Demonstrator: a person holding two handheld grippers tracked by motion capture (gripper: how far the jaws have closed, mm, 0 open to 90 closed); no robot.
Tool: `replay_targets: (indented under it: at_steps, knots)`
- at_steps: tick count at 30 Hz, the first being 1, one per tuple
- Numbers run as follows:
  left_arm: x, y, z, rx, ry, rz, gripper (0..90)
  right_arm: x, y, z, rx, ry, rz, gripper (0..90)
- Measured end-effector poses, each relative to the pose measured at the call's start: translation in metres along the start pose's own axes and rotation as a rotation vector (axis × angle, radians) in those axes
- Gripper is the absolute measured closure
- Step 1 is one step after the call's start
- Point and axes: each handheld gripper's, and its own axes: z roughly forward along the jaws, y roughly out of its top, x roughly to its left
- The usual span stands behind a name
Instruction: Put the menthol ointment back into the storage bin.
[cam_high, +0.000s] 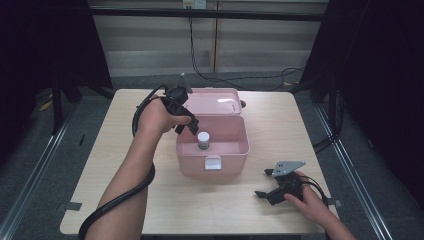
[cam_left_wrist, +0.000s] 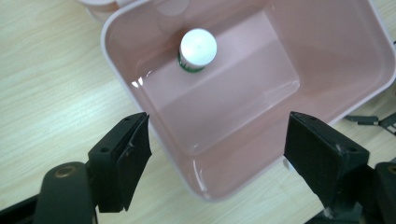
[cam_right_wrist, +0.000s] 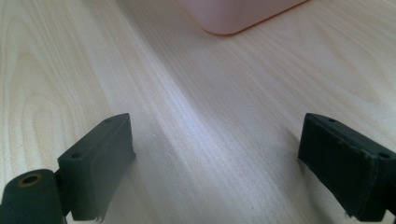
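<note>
Left gripper is hovering over the pink box, jaws spread wide w/ nothing between them. The small white-capped bottle is standing upright inside the box, just ahead of and below those jaws. Box lid is lying open behind it. Right gripper is resting low on the table, well apart from the box, jaws also spread, empty.

A pink box stands open, its lid tipped back. Inside it a small bottle with a white cap stands upright, just below and ahead of the left claw, between its spread jaws.
</note>
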Motion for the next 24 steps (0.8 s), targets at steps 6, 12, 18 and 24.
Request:
replay_targets:
  at_steps: [6, 12, 18, 24]
  knots:
    - [0.008, -0.011, -0.007, -0.002, 0.002, -0.006, 22.2, 0.000, 0.000, 0.000, 0.000, 0.000, 0.000, 9.6]
    - [0.014, -0.024, -0.008, 0.011, 0.004, 0.004, 22.3, 0.000, 0.000, 0.000, 0.000, 0.000, 0.000, 9.6]
    - [0.020, -0.035, -0.008, 0.004, -0.001, 0.007, 22.2, 0.000, 0.000, 0.000, 0.000, 0.000, 0.000, 9.6]
    - [0.025, -0.047, -0.007, -0.004, -0.003, 0.006, 22.2, 0.000, 0.000, 0.000, -0.002, -0.001, 0.000, 9.6]
